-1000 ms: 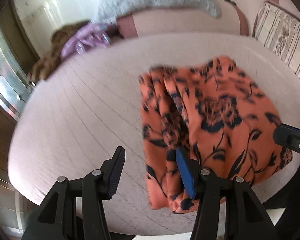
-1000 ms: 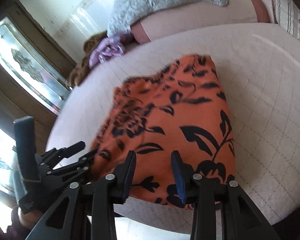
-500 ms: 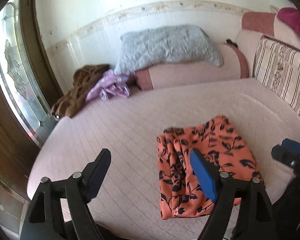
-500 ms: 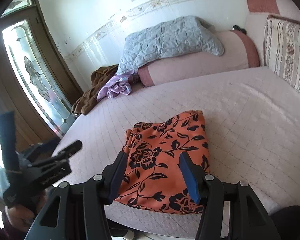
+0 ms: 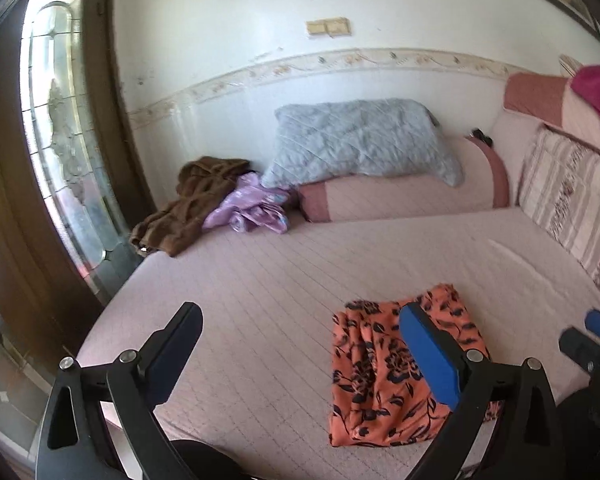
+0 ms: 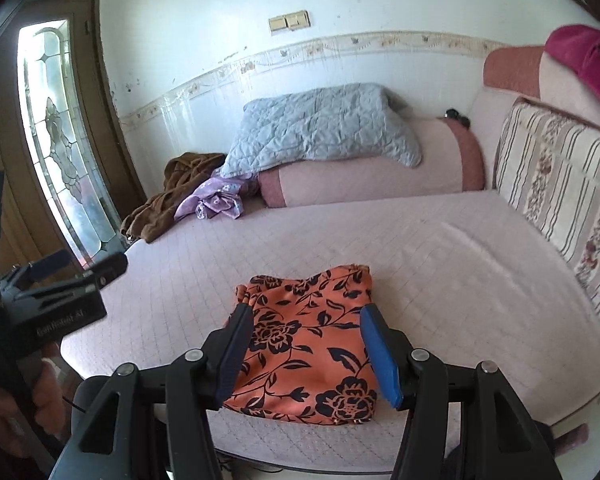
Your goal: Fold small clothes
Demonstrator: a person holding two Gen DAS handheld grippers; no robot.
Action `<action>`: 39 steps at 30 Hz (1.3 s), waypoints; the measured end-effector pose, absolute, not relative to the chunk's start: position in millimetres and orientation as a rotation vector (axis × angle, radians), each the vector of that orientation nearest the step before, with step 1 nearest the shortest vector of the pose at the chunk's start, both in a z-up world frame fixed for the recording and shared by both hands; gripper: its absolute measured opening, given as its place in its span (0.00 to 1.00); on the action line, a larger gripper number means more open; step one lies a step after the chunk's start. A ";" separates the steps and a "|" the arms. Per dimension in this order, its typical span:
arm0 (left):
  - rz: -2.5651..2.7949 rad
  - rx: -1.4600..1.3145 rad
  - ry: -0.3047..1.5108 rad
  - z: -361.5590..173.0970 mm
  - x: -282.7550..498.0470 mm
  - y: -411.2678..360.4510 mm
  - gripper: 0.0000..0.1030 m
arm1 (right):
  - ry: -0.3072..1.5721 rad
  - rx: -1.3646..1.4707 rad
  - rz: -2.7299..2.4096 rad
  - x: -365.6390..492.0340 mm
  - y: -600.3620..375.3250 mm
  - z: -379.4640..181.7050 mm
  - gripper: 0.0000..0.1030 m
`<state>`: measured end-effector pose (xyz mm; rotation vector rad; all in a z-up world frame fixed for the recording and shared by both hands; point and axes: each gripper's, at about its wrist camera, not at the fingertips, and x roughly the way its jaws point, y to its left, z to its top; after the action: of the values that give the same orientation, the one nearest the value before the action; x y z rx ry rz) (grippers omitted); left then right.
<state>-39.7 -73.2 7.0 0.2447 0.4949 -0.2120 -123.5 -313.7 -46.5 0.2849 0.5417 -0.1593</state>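
Left claw (image 5: pixel 300 352): released, its 2 fingers spread wide above the bed, nothing between them; the jaws have just been opening.
Right claw (image 6: pixel 306 350): released, jaws apart and empty, hanging above the folded cloth; they have just been opening too.
Orange cloth (image 6: pixel 312 344): flower-printed, folded into a rough rectangle, lying flat on the pink bed (image 6: pixel 460 264) near its front edge, touched by neither claw.
Person's hand (image 6: pixel 4 408): low at the left edge of the right view, gripping the handle of the left claw.
Far end of bed: grey quilt (image 5: pixel 360 144) draped over a pink bolster (image 5: pixel 400 196); beside it a brown garment (image 5: pixel 188 204) and a purple garment (image 5: pixel 252 208) in a heap.
Right side: striped cushion (image 6: pixel 560 188) against the backrest.
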 end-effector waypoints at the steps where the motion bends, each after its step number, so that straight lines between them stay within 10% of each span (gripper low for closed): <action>1: -0.209 0.234 0.486 11.4 -41.0 -70.4 0.96 | 0.538 0.282 -0.159 -125.4 -312.3 -43.9 0.58; 39: -0.095 0.166 0.406 48.9 -42.4 -17.9 0.96 | 0.574 0.190 -0.179 -120.7 -271.7 -28.4 0.58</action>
<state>-42.4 -17.9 48.9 0.1656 0.4063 -0.0948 -120.7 -271.7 -28.4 0.1899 0.5739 -0.1791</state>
